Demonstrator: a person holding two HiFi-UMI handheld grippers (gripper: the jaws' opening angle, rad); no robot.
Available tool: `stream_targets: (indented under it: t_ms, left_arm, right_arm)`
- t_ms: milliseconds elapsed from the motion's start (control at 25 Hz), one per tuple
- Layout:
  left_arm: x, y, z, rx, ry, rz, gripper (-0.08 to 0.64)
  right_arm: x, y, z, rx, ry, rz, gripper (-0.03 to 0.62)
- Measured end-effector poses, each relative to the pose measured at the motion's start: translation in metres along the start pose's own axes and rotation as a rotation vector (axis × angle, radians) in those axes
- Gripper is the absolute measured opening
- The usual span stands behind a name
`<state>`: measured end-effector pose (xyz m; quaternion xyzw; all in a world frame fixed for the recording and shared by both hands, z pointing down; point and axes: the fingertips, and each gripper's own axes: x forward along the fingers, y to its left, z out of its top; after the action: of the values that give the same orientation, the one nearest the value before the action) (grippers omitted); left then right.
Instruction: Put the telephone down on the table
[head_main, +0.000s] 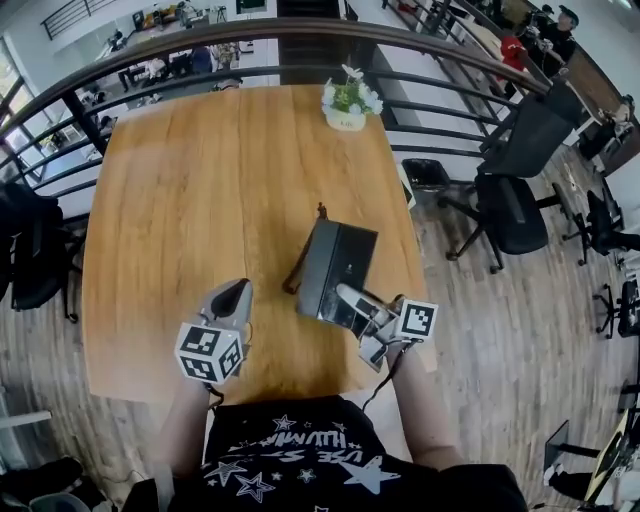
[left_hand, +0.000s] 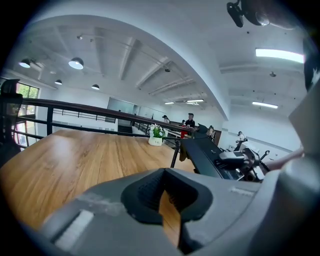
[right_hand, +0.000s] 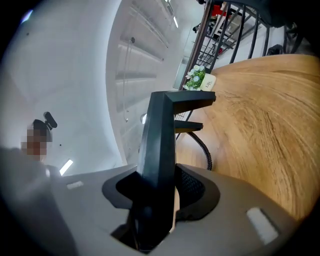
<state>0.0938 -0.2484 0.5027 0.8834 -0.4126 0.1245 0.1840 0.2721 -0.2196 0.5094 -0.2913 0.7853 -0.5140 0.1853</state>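
Note:
A black telephone (head_main: 338, 268) hangs tilted just above the front right part of the wooden table (head_main: 190, 180), with my right gripper (head_main: 352, 300) shut on its near edge. In the right gripper view the telephone (right_hand: 160, 135) stands edge-on between the jaws of the right gripper (right_hand: 160, 200), and its coiled cord (right_hand: 203, 146) dangles toward the table. My left gripper (head_main: 232, 295) hovers over the table's front edge to the left of the telephone, shut with nothing in it. From the left gripper view the telephone (left_hand: 205, 155) shows at right, beyond the left gripper (left_hand: 167, 210).
A small white pot of flowers (head_main: 348, 100) stands at the table's far edge. A curved dark railing (head_main: 150, 60) runs behind the table. A black office chair (head_main: 510, 205) stands on the wooden floor to the right.

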Motion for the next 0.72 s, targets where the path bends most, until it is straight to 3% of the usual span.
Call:
stream_targets:
  t_ms: [720]
  left_arm:
    - [0.05, -0.014, -0.011, -0.063, 0.021, 0.119, 0.002]
  right_arm:
    - [-0.004, -0.063, 0.036, 0.021, 0.211, 0.015, 0.181]
